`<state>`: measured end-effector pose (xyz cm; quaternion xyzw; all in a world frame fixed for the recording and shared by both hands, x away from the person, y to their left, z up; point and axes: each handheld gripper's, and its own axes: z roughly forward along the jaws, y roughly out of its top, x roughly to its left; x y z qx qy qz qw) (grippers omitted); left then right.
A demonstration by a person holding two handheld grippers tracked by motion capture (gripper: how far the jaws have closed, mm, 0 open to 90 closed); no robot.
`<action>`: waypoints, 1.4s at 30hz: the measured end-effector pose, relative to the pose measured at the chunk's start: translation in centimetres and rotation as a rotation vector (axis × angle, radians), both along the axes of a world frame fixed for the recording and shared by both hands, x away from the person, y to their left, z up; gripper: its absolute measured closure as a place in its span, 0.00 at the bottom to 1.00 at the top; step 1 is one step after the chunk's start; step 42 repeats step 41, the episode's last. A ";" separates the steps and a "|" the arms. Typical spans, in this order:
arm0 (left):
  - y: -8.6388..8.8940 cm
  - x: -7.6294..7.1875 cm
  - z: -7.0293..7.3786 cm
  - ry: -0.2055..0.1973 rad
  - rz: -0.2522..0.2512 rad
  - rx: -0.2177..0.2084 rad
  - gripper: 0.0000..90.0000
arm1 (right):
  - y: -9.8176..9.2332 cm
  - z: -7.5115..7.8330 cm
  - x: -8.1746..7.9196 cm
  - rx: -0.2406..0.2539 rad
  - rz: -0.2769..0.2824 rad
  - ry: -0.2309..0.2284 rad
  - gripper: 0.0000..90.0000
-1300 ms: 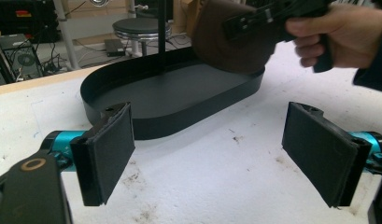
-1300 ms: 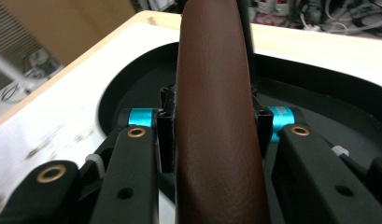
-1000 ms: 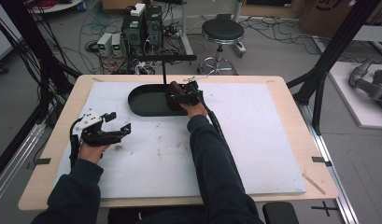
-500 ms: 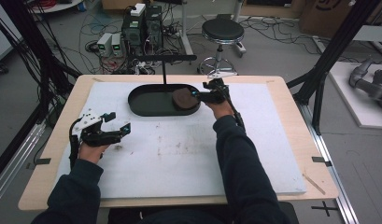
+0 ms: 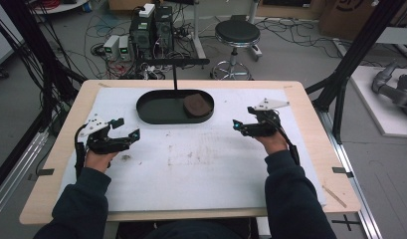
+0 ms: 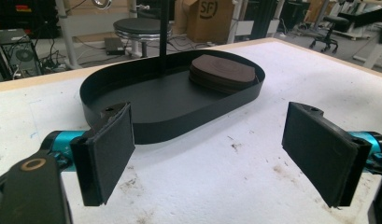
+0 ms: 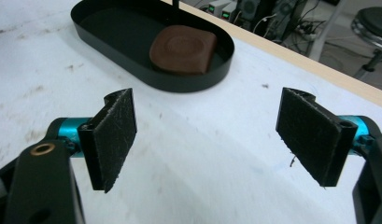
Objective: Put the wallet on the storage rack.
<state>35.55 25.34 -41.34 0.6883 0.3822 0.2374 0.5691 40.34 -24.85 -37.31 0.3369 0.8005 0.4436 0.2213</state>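
A brown rounded pad lay flat at the right end of a black oval tray, which sat at the far middle of the white, smudged surface. The right gripper hovered to the tray's right, apart from it, its fingers spread wide and empty. The left gripper rested near the tray's left front, its fingers likewise released, holding nothing.
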 end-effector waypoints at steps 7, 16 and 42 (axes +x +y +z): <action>0.0 0.0 0.2 -0.008 0.002 0.005 0.19 | -3.4 -2.0 -3.7 0.031 -0.061 -0.043 0.22; -0.2 -0.3 0.4 -0.020 -0.014 0.009 0.19 | -4.3 -2.6 -4.8 0.006 -0.101 -0.043 0.22; -0.4 -0.2 0.0 -0.008 -0.013 0.019 0.19 | -5.2 -2.8 -4.8 -0.017 -0.122 -0.046 0.22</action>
